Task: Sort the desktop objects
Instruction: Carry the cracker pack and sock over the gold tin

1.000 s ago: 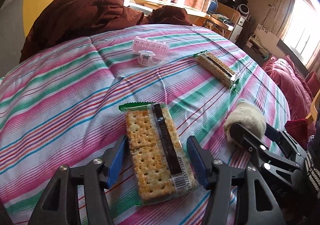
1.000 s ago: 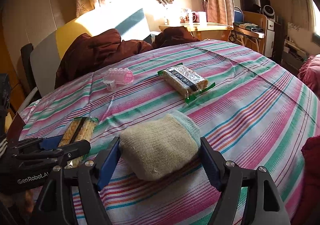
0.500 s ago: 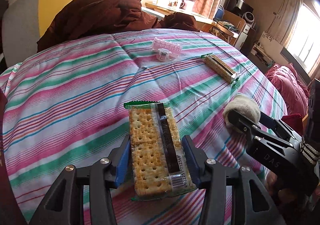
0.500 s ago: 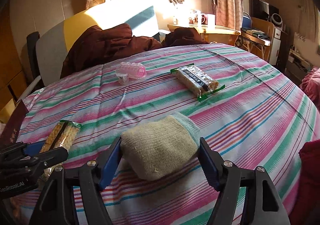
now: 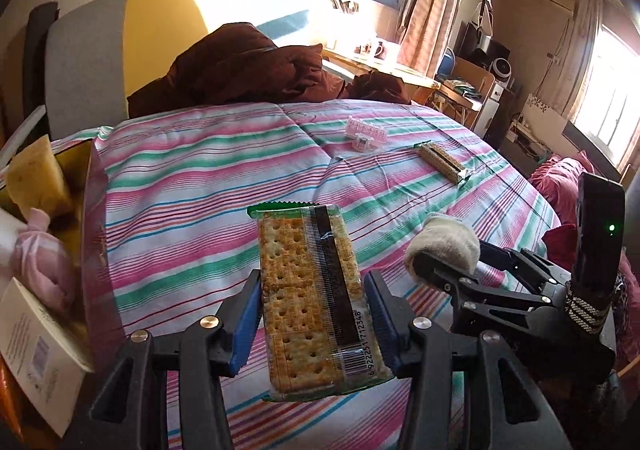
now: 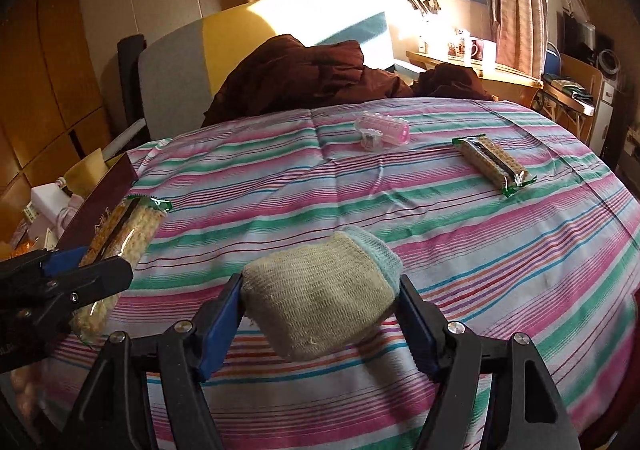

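My left gripper (image 5: 312,318) is shut on a clear cracker packet (image 5: 304,282) with a green end, held lifted above the striped cloth (image 5: 192,186). My right gripper (image 6: 320,314) is shut on a rolled beige sock (image 6: 320,298) with a pale blue cuff, also raised off the cloth. Each view shows the other gripper: the sock (image 5: 442,246) at the right of the left wrist view, the cracker packet (image 6: 120,234) at the left of the right wrist view. A second cracker packet (image 6: 492,164) and a pink plastic clip (image 6: 382,132) lie farther back.
A box (image 5: 48,250) with a pink soft item, yellow paper and a white card sits off the cloth's left edge; its dark red wall (image 6: 100,206) shows beside the cloth. A brown blanket (image 6: 312,74) is heaped behind. Furniture and a desk stand at the right.
Both grippers have risen and drawn back with their objects. The left gripper closed on the cracker packet and lifted it; the box at the left has come into view.
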Demonstrator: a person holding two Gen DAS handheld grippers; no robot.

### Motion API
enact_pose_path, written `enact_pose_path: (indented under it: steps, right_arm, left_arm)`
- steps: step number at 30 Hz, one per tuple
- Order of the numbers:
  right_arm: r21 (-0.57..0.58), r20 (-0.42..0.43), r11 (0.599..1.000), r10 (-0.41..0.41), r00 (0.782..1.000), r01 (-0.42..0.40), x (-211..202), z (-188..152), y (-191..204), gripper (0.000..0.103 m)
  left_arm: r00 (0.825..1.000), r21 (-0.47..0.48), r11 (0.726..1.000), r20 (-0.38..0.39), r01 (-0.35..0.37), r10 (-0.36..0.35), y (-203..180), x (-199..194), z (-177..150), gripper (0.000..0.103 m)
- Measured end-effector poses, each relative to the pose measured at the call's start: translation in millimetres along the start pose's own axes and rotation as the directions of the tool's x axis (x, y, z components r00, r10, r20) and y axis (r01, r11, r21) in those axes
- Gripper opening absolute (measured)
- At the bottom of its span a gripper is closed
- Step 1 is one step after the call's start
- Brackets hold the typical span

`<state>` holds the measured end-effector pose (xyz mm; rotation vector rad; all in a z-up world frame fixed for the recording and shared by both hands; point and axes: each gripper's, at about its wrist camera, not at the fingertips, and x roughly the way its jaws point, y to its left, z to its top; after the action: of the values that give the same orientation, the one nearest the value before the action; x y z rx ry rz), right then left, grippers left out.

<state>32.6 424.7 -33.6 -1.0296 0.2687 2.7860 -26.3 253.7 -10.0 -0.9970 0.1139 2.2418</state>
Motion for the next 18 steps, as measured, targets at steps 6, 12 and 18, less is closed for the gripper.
enact_pose_path:
  steps: [6, 12, 18]
  right_arm:
    - [-0.076, 0.011, 0.993, 0.092, 0.996, -0.091, -6.6, 9.4, 48.6, 0.073]
    - [-0.165, 0.012, 0.966, 0.202, 0.979, -0.197, -8.8, 23.6, 104.9, 0.073]
    - [-0.215, 0.006, 0.919, 0.34, 0.94, -0.331, -5.7, 50.0, 159.9, 0.074]
  left_arm:
    - [0.997, -0.036, 0.999, 0.068, -0.028, 0.03, 26.9, -42.0, -3.7, 0.051]
    - [0.987, -0.125, 0.987, 0.113, -0.099, 0.113, 76.8, -79.0, -11.6, 0.051]
    - [0.961, -0.247, 0.95, 0.15, -0.19, 0.232, 141.7, -117.2, -19.4, 0.051]
